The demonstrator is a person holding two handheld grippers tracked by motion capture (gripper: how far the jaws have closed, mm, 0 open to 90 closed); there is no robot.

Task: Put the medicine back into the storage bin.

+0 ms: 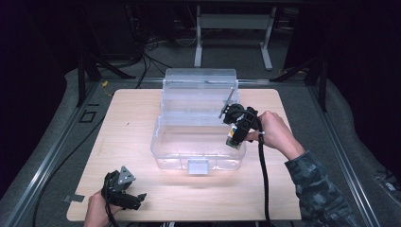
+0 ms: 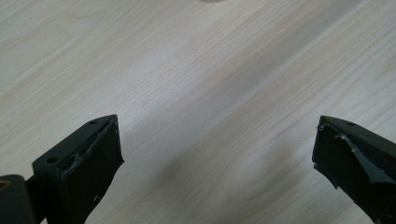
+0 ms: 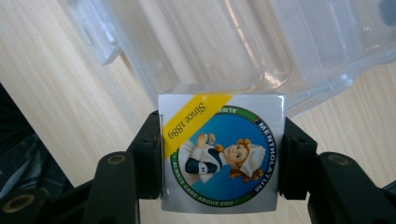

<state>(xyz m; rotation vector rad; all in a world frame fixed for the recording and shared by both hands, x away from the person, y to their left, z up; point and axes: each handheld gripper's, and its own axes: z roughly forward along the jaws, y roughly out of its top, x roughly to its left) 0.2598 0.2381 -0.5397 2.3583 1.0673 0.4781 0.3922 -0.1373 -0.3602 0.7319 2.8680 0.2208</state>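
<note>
Item: small Mentholatum box (image 3: 222, 151), which we judge light, stiff card. We hold it by opposite sides in the right gripper (image 1: 235, 134) above the clear bin (image 1: 198, 158); left gripper (image 1: 124, 193) spread, empty.

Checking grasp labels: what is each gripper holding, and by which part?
Right gripper clamps a small Mentholatum box by its two opposite sides. Left gripper holds nothing, jaws open.

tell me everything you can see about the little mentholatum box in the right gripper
The Mentholatum box is a small square carton, glossy white card by its look. Its face bears a blue round picture of a nurse figure, a green ring reading "always care about you", and a yellow corner band reading "Since 1889". The right gripper holds it, jaws pressing its two opposite sides. It hangs above the right end of the clear plastic storage box, touching nothing else.
</note>
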